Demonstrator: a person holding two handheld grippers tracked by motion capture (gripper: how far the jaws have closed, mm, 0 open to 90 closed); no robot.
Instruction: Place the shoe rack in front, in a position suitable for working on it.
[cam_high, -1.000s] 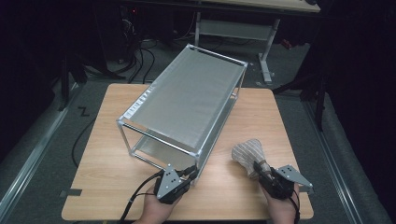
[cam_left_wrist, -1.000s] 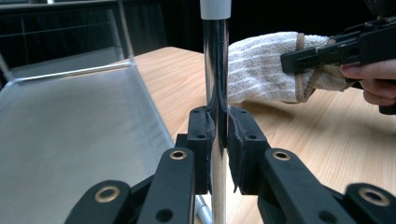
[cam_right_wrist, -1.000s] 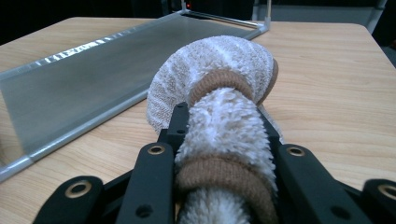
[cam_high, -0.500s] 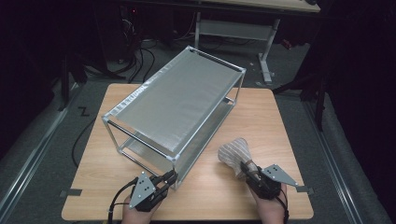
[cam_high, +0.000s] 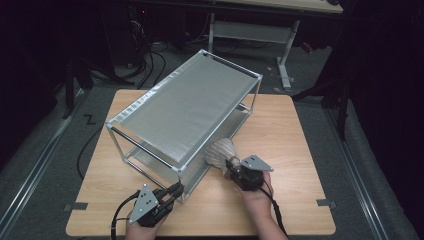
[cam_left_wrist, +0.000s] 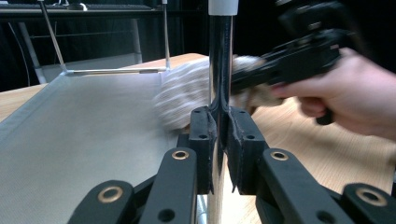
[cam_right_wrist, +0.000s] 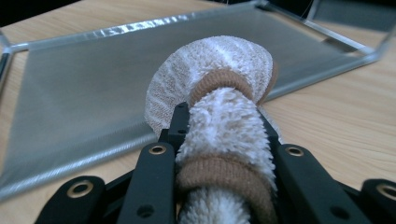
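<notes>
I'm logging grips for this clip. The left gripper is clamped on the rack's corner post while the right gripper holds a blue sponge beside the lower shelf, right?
Not quite. The right gripper holds a rolled white fluffy cloth with tan bands, not a blue sponge; the right gripper view shows it plainly. The rest stands: the left gripper is clamped on the rack's corner post, and the cloth sits beside the lower shelf.

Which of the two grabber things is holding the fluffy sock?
The right gripper: its jaws squeeze the fluffy white sock with brown bands. The left gripper instead clamps the front corner post of the metal rack.
</notes>
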